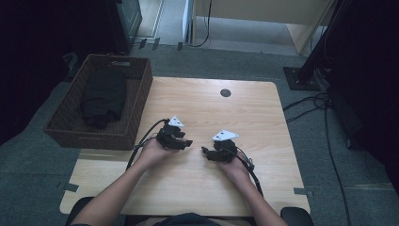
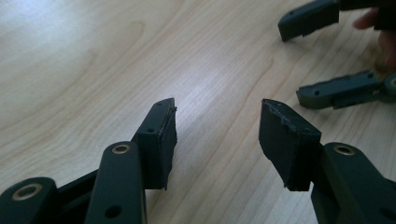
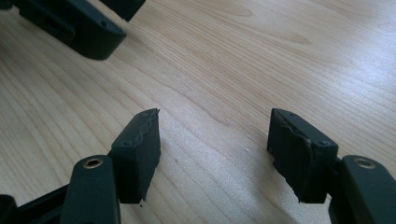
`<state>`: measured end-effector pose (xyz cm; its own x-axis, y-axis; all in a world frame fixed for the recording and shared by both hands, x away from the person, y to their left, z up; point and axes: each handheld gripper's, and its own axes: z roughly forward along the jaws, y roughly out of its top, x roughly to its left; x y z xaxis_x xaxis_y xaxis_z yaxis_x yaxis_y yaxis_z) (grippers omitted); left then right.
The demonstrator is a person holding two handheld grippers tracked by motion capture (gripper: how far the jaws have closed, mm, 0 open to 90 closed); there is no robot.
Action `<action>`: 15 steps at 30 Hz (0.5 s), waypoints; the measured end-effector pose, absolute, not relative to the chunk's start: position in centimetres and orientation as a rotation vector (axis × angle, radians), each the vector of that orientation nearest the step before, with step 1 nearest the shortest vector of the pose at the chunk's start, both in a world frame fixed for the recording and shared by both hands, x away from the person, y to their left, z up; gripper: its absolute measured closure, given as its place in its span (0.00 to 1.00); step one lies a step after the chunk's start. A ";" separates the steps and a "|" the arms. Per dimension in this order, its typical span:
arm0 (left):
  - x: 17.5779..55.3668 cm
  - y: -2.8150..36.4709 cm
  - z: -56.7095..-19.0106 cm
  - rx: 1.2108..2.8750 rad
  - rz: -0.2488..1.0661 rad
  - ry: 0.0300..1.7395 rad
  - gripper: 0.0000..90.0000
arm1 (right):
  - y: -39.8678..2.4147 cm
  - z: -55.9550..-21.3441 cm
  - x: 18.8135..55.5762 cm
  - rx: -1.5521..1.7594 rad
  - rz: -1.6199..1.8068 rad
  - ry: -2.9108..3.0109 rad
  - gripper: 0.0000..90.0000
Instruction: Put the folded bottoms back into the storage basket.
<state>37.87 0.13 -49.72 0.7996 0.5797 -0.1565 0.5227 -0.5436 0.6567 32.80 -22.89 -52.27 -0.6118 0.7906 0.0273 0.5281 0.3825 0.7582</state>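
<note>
both grippers sit low over the wooden table (image 1: 207, 113), left gripper (image 1: 187, 142) at 9 o'clock, right gripper (image 1: 205, 151) at 3, tips facing. both jaws released, nothing between them. wicker basket (image 1: 70, 123) at 10 o'clock.

A light wooden table (image 1: 244, 108) fills the frame's centre on grey carpet (image 1: 28, 165); a pale beige cabinet (image 1: 263, 12) stands top centre, darkness flanking both upper corners.

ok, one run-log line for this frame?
left tool: open, empty, low over table | right tool: open, empty, facing left tool | wicker basket: at table's left edge, dark cloth inside
</note>
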 end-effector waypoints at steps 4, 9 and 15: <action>37.5 0.2 -50.2 2.257 0.113 0.800 0.52 | -22.9 -52.3 32.8 1.143 1.076 2.310 0.39; 37.2 0.4 -50.6 2.257 0.093 0.788 0.50 | -22.8 -52.2 32.8 1.154 1.075 2.307 0.38; 36.7 0.6 -51.0 2.240 0.132 0.761 0.49 | -22.7 -52.3 32.9 1.147 1.077 2.307 0.38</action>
<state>36.65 0.61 -51.03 0.8175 0.5601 -0.1341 0.4826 -0.5391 0.6903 32.86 -22.69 -52.27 -0.6126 0.7900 0.0248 0.5263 0.3843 0.7585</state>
